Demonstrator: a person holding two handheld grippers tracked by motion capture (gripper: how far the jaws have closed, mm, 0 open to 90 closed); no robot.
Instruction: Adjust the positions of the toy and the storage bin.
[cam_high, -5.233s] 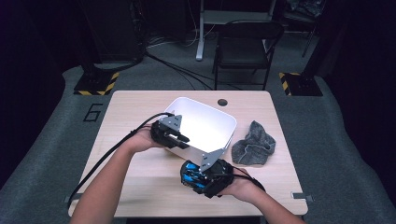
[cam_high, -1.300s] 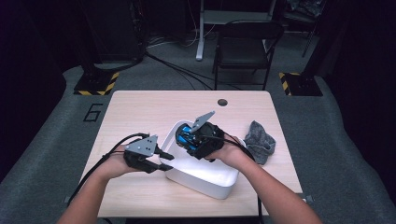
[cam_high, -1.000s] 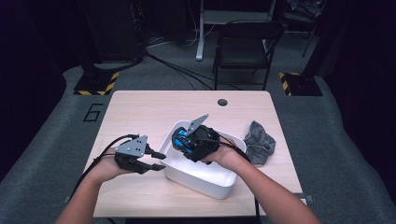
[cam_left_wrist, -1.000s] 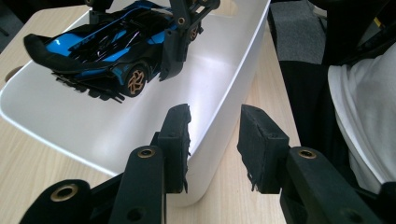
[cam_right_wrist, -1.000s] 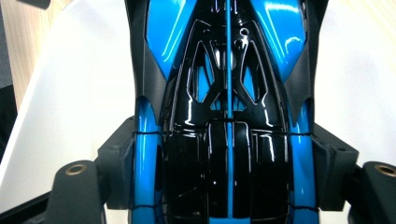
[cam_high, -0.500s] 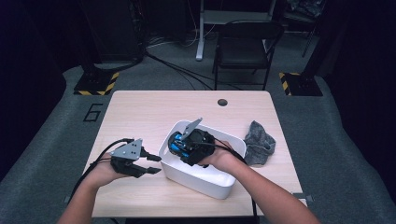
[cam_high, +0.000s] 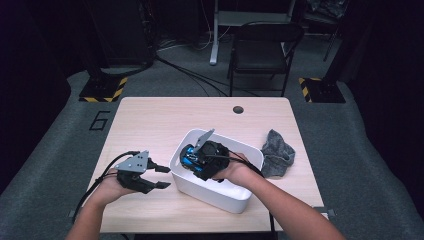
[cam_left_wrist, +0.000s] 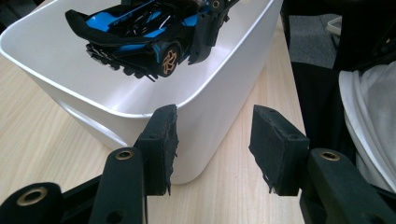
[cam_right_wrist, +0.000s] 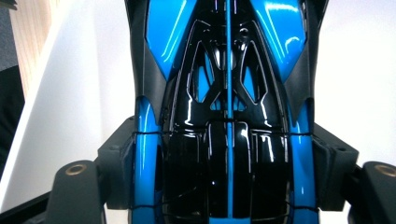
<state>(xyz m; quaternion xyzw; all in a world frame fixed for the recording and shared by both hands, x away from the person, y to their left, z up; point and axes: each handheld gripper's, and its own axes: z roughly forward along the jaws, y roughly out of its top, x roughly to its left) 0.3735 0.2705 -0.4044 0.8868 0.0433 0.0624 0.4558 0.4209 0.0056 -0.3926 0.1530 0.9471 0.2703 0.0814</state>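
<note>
A: The toy car (cam_right_wrist: 229, 116) runs lengthwise straight out from the right gripper (cam_high: 200, 157), whose pads pinch its flanks, above the white tub (cam_left_wrist: 224, 88).

B: Its far end is cut off in the right gripper view. The left gripper (cam_left_wrist: 212, 144), beside the tub's wall, has just been opening, nothing between its pads.

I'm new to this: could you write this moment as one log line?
right gripper: holds toy car over white tub | left gripper: just opening, empty, beside tub
</note>
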